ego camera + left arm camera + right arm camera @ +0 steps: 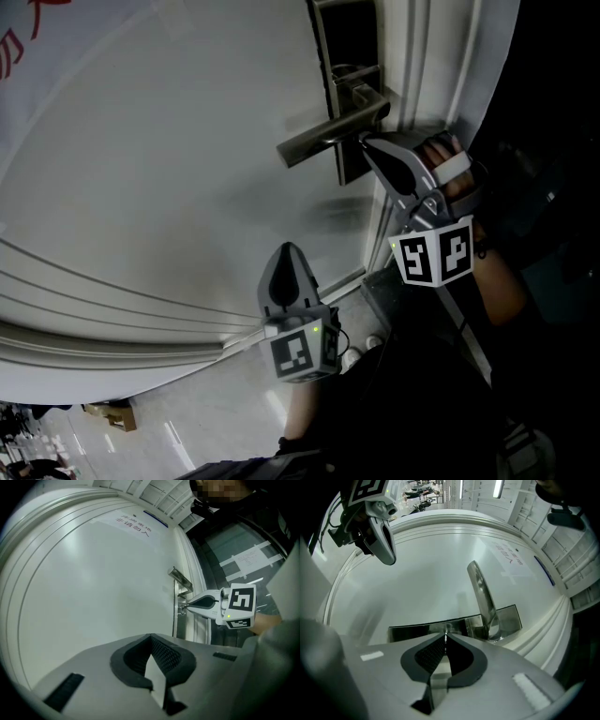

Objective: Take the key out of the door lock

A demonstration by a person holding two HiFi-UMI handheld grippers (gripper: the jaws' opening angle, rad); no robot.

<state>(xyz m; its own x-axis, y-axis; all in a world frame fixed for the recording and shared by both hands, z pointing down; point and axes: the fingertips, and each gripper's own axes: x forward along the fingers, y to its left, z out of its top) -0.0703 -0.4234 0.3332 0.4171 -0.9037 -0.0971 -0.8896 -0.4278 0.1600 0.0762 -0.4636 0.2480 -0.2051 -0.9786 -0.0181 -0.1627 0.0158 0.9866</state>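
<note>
Shiny metal lock plate [412, 632] sits by the door handle [480, 592]. Your right hand-held gripper [446, 636] pinches the key [446, 629] in the lock. Only its own view shows that. Your left hand-held gripper [151, 638] is clenched and empty, well apart from the lock.

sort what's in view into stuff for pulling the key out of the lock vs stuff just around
For the job:
key, pinched at the tips of the right gripper
lock plate
door

Just around:
left gripper, shut and empty, off the door
door handle
paper notice on the door
</note>
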